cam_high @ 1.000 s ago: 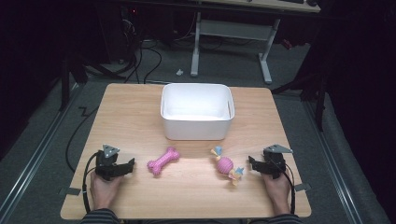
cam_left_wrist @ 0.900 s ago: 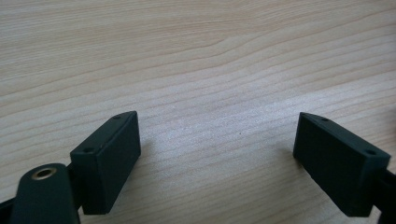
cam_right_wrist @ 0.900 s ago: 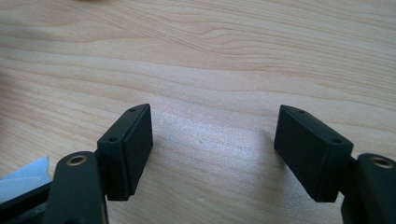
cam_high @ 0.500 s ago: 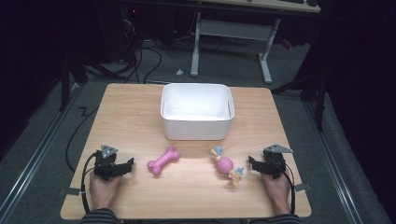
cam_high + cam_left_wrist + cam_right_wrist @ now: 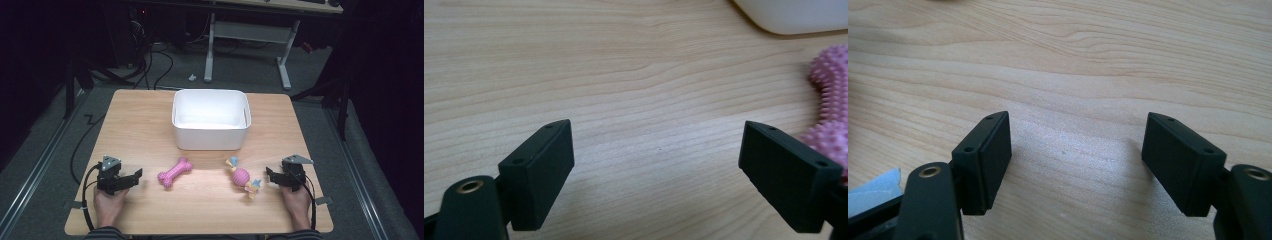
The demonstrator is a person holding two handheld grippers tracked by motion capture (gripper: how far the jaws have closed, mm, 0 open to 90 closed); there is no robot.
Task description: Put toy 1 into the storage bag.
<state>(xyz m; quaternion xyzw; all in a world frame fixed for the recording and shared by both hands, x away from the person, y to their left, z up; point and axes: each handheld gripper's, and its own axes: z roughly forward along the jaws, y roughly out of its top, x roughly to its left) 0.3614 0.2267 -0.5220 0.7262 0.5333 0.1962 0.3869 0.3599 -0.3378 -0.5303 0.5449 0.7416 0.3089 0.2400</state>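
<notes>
A pink spiky bone toy (image 5: pixel 175 172) lies on the wooden table (image 5: pixel 140 125), in front of the white tub (image 5: pixel 211 131). To its left my left gripper (image 5: pixel 135 176) rests on the table, pointing toward the bone. Its jaws have just been opening and stand open with only bare wood between them (image 5: pixel 654 165); the bone (image 5: pixel 830 100) shows past the right jaw. A pink ball toy with blue and yellow ends (image 5: pixel 242 177) lies right of the bone. My right gripper (image 5: pixel 268 176) sits just right of it, open over bare wood (image 5: pixel 1078 155).
The tub stands mid-table and looks empty; its corner (image 5: pixel 794 15) shows in the left gripper view. A blue scrap of the ball toy (image 5: pixel 873 192) peeks in beside the right gripper's left jaw. Desk legs and cables lie on the floor beyond the table.
</notes>
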